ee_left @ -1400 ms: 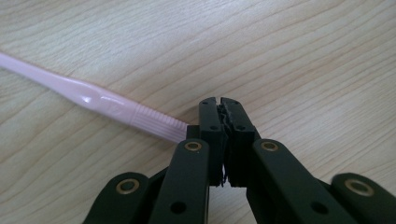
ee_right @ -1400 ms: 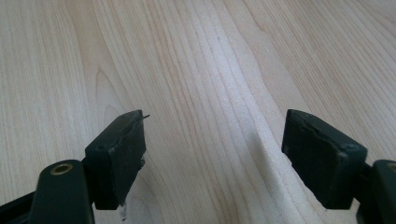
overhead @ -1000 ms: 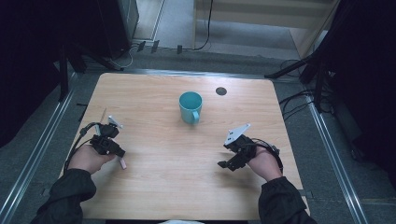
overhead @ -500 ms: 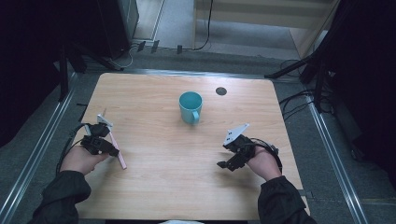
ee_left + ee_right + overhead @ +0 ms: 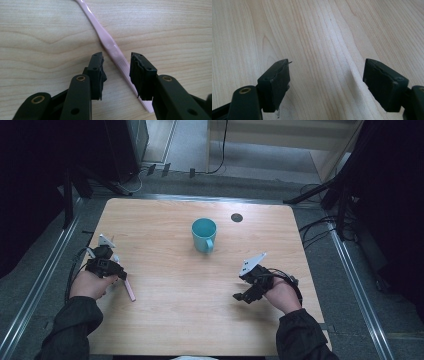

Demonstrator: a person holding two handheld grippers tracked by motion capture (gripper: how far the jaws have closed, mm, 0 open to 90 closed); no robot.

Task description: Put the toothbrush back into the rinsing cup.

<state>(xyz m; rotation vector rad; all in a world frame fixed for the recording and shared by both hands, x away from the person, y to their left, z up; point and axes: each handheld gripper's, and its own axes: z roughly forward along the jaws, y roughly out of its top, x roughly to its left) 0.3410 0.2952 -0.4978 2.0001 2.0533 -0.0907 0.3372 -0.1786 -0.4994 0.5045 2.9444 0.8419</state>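
Wooden table [image 5: 165,320] with rounded corners, seen from above; most of its top is bare, with free room across the centre and along the near edge. One pink toothbrush [image 5: 110,45] lies flat near the table's 8 o'clock edge. One left gripper [image 5: 117,270] hovers over it, jaws parted and just been opening, the handle lying between the pads untouched (its tail passes under the right-hand pad). One teal mug [image 5: 204,235] stands upright just past centre toward 12 o'clock, well apart from both hands. One right gripper [image 5: 242,296], at 4 o'clock, has its jaws spread wide over bare wood.
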